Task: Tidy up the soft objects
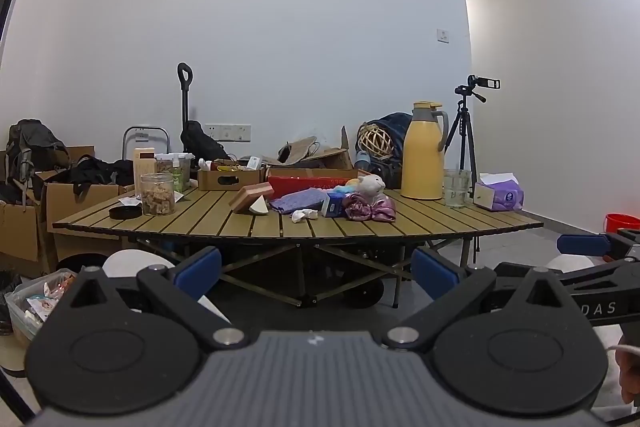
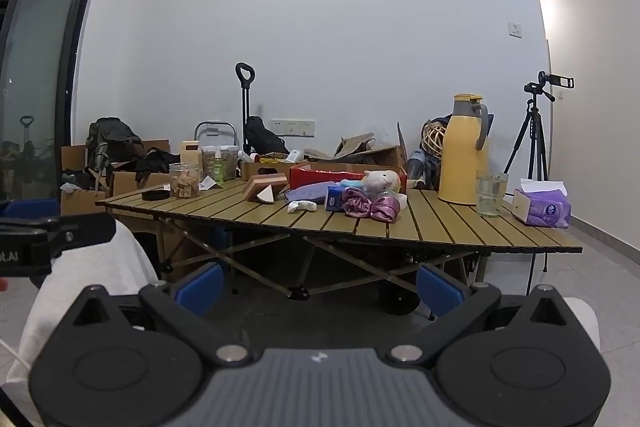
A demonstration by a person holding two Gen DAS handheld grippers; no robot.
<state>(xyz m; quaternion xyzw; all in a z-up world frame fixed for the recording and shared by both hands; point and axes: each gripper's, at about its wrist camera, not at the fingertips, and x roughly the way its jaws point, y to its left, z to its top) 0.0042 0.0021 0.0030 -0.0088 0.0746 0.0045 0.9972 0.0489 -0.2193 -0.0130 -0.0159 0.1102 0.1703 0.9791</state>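
Note:
Soft things lie in a heap mid-table: a white plush toy [image 1: 372, 183] [image 2: 380, 180], a shiny pink cloth [image 1: 370, 210] [image 2: 372, 207], a purple cloth [image 1: 298, 200] [image 2: 308, 193], a white sock [image 1: 304, 215] [image 2: 302, 205], a blue tissue pack [image 1: 333, 205] [image 2: 335, 199] and pink and white sponges [image 1: 252, 198] [image 2: 265, 187]. A red box [image 1: 308, 182] [image 2: 320, 174] sits behind them. My left gripper [image 1: 316, 273] and right gripper [image 2: 320, 287] are both open and empty, held low in front of the table, well short of it.
The slatted folding table [image 1: 280, 227] [image 2: 400, 231] also holds a snack jar [image 1: 158, 194], a black lid [image 1: 125, 212], a cardboard tray [image 1: 230, 178], a yellow thermos [image 1: 424, 155] [image 2: 466, 151], a glass [image 1: 456, 187] and a purple tissue box [image 1: 500, 193] [image 2: 542, 207]. Cardboard boxes and bags stand left; a tripod stands right.

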